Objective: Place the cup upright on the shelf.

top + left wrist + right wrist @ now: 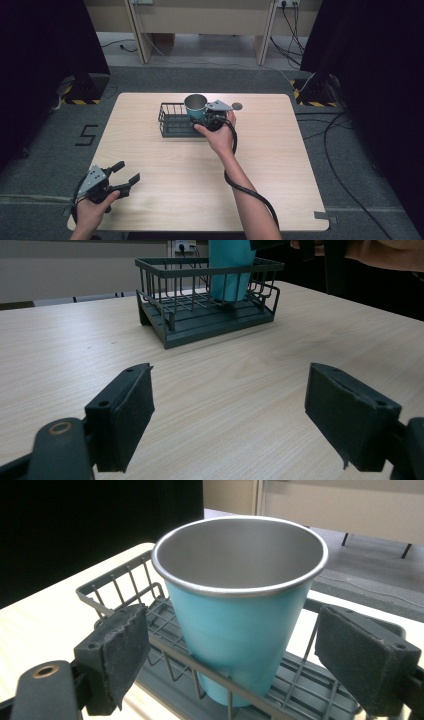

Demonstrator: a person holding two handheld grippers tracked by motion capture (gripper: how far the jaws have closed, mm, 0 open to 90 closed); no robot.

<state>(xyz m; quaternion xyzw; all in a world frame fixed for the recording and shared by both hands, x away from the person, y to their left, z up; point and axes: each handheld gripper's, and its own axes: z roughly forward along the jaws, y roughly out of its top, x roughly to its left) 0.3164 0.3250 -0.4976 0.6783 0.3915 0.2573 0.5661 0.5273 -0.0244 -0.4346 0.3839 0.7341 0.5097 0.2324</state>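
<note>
High view first, at the left: my left gripper [120,177] idles near the table [280,170] edge, jaws spread wide with nothing between them, kept clear of the work. Further right, the teal cup [240,615] stands upright in the right end of the wire basket [120,585]. My right gripper [250,650] flanks it, pads apart and seemingly not touching, probably just letting go. The cup's base hides behind the basket wires.

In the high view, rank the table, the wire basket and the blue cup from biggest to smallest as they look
1. Table, by far the largest.
2. Wire basket, dark, near the far edge.
3. Blue cup, standing upright at the basket's right end, next to the right tongs, whose jaws stand apart.
</note>
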